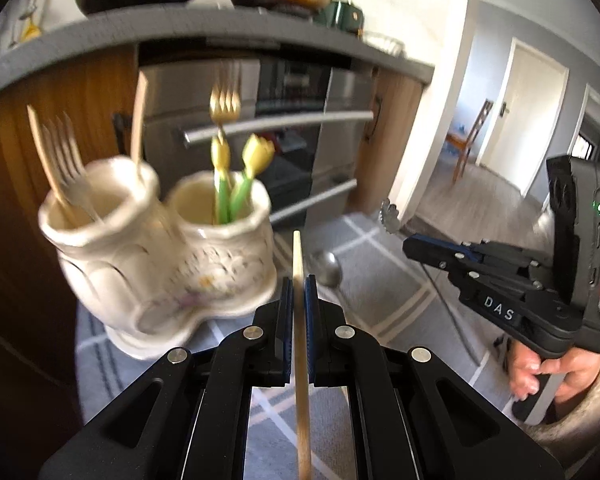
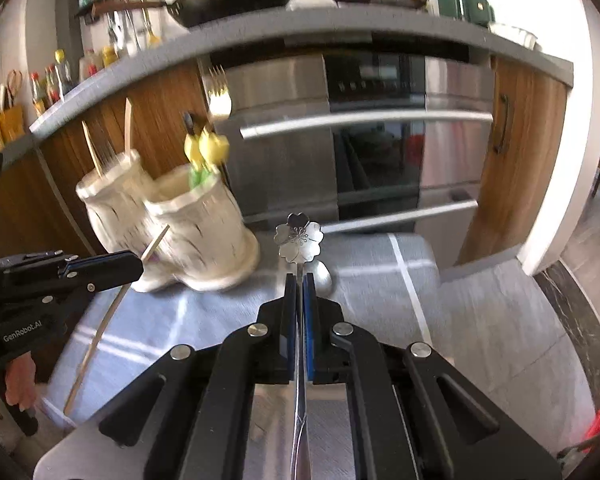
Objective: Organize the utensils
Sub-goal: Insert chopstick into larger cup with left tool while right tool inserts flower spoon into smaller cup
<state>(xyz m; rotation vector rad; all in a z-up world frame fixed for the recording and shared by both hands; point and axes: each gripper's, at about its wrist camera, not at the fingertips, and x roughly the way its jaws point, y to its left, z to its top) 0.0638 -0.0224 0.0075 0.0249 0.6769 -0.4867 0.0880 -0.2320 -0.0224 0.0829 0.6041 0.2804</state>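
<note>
Left wrist view: the left gripper is pinching one wooden chopstick near the two-cup ceramic holder, which is carrying two tulip-topped utensils. The right gripper is clamping one flower-ended metal utensil.

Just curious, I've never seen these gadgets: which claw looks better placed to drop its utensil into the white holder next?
Probably the left claw. Its wooden stick sits right beside the holder, whereas the right claw, shut on a flower-ended utensil, is further off to the side.
</note>
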